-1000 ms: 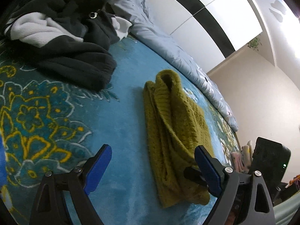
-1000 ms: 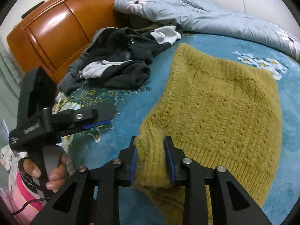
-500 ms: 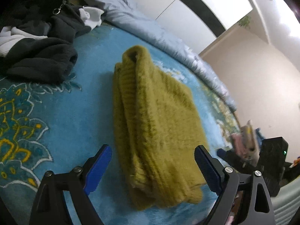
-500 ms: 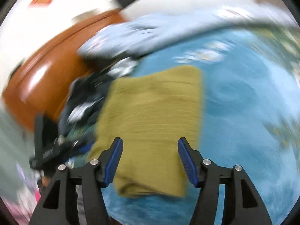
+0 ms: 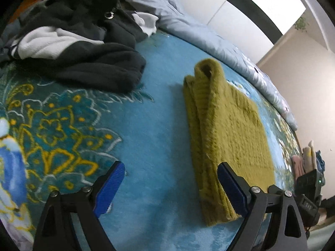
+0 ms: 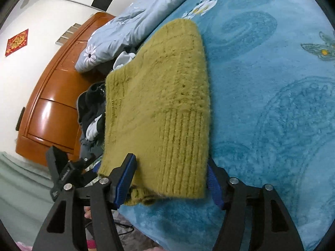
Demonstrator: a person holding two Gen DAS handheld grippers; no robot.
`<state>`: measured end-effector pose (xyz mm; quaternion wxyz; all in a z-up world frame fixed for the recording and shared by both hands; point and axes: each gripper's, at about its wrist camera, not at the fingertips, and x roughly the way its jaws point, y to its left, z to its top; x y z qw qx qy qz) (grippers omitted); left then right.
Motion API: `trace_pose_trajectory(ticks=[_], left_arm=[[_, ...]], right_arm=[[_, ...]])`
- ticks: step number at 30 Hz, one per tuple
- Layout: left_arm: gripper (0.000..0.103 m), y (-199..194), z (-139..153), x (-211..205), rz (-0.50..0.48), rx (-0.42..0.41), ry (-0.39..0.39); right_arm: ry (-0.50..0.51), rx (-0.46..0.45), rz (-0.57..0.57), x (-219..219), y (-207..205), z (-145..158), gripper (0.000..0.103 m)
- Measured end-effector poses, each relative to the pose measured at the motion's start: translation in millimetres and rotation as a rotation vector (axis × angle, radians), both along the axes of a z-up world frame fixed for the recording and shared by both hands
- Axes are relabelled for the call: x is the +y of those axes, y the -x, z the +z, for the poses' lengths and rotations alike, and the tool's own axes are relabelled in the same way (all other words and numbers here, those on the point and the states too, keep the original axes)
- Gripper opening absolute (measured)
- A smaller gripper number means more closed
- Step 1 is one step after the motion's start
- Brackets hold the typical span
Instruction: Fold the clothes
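A blue floral blanket (image 5: 159, 138) is covering the bed. A pale blue quilt (image 5: 209, 39) with daisy prints is lying bunched along its far edge, running up to the orange wooden headboard (image 6: 52, 108). A red paper decoration (image 6: 16, 41) is hanging on the white wall (image 6: 41, 21) above the headboard.

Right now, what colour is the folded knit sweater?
Olive, mustard-green sweater; best seen in the right wrist view.

Olive-yellow ribbed sweater (image 5: 226, 129), teal blanket (image 5: 150, 125) – yellow floral pattern, black-and-white clothes pile (image 5: 79, 41), pale-blue daisy-print duvet (image 6: 129, 27)
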<state>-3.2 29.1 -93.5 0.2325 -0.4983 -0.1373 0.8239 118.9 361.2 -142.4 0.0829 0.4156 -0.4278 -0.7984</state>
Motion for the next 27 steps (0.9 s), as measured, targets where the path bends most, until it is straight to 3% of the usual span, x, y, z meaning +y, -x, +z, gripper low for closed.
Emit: trace_pose_trajectory(ticks=[2, 3, 5, 11, 15, 19, 24, 27], left_arm=[[0.092, 0.5, -1.1, -2.6, 0.008, -0.007, -0.005], [0.092, 0.1, -2.5, -3.6, 0.009, -0.013, -0.009], [0.092, 1.2, -2.8, -1.8, 0.003, -0.018, -0.018], [0.092, 2.2, 2.5, 9.0, -0.046, -0.012, -0.018], [0.092, 1.9, 3.8, 16.2, -0.081, -0.013, -0.04], [0.092, 5.8, 5.4, 32.3, -0.116, -0.023, -0.09], [0.092, 19.3, 19.8, 59.0, -0.166, -0.014, -0.143], [0.092, 33.4, 28.8, 76.9, -0.198, -0.021, -0.193]], right_arm=[[0.017, 0.008, -0.014, 5.1, -4.2, -1.9, 0.052], [0.038, 0.011, -0.021, 10.2, -6.4, -3.0, 0.036], [0.077, 0.02, -0.032, 21.3, -10.8, -3.5, 0.03], [0.062, 0.048, -0.081, 69.5, -18.7, 12.9, 0.028], [-0.051, 0.029, -0.116, 136.5, -16.3, 32.3, 0.027], [-0.101, -0.018, -0.132, 196.7, -0.7, 39.4, 0.027], [-0.149, -0.061, -0.103, 206.9, 16.3, 34.7, 0.027], [-0.146, -0.067, -0.113, 204.6, 11.1, 30.7, 0.033]])
